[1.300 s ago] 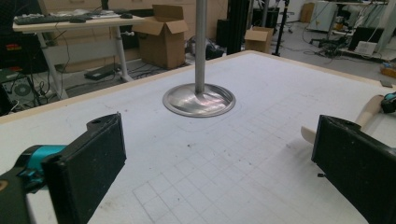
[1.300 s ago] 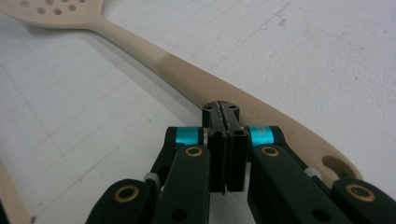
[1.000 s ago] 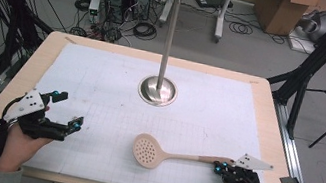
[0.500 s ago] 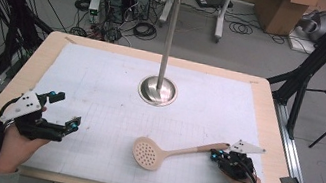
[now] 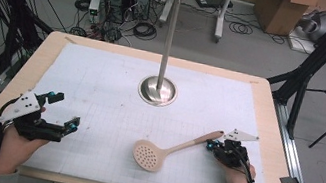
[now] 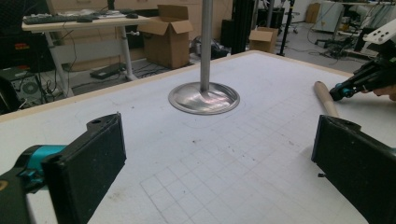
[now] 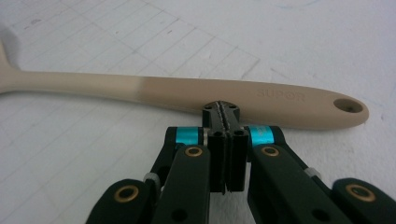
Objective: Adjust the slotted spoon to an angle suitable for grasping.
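A beige slotted spoon [image 5: 149, 155] lies on the white gridded mat [image 5: 101, 85], its handle [image 7: 140, 88] pointing to the far right. My right gripper [image 5: 212, 146] is shut with nothing between its jaws, and its closed tips [image 7: 222, 108] rest against the near side of the handle close to the hanging hole. My left gripper [image 5: 66, 111] hovers open at the mat's near left, held in a hand, with bare mat between its pads [image 6: 88, 163]. From the left gripper view the spoon's handle end [image 6: 324, 98] and the right gripper [image 6: 343, 89] show at the far right.
A metal stand with a round base [image 5: 157, 90] and a tall pole [image 5: 170, 32] rises at the mat's far centre; hooks sit at its top. The wooden table edge [image 5: 267, 120] frames the mat. Cables, computers and boxes lie on the floor beyond.
My right gripper has moved forward and left, and the spoon's handle has swung away with it while the bowl stayed nearly in place. The left gripper shifted slightly.
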`<act>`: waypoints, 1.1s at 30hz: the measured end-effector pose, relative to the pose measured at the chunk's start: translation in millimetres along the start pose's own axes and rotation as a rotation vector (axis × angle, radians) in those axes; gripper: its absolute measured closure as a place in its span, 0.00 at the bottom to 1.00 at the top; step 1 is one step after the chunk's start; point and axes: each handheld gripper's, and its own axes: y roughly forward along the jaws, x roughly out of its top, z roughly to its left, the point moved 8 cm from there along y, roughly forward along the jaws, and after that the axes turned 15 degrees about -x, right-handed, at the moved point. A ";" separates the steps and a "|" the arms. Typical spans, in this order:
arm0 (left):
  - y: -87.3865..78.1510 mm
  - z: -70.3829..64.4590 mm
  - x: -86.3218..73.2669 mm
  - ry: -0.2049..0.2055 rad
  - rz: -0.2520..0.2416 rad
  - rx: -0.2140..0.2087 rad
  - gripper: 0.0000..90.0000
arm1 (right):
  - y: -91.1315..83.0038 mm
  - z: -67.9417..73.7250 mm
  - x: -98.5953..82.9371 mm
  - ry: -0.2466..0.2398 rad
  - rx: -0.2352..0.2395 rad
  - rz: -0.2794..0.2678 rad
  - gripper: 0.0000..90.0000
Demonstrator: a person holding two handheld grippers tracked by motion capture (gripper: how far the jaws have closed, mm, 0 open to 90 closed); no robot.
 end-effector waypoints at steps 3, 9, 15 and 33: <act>-0.2 -0.2 0.0 -0.001 -0.001 0.000 0.04 | 6.6 0.7 5.5 -0.002 0.001 -0.003 1.00; -1.8 0.2 -0.4 -0.003 -0.002 0.003 0.04 | 20.4 3.9 17.1 -0.002 0.000 -0.001 1.00; -2.2 -0.1 -1.3 -0.007 -0.005 0.001 0.04 | 18.7 8.6 27.0 0.014 0.013 -0.043 1.00; -1.0 1.6 -1.7 -0.007 -0.004 -0.004 0.04 | 14.7 114.1 46.0 -0.162 0.243 -0.067 1.00</act>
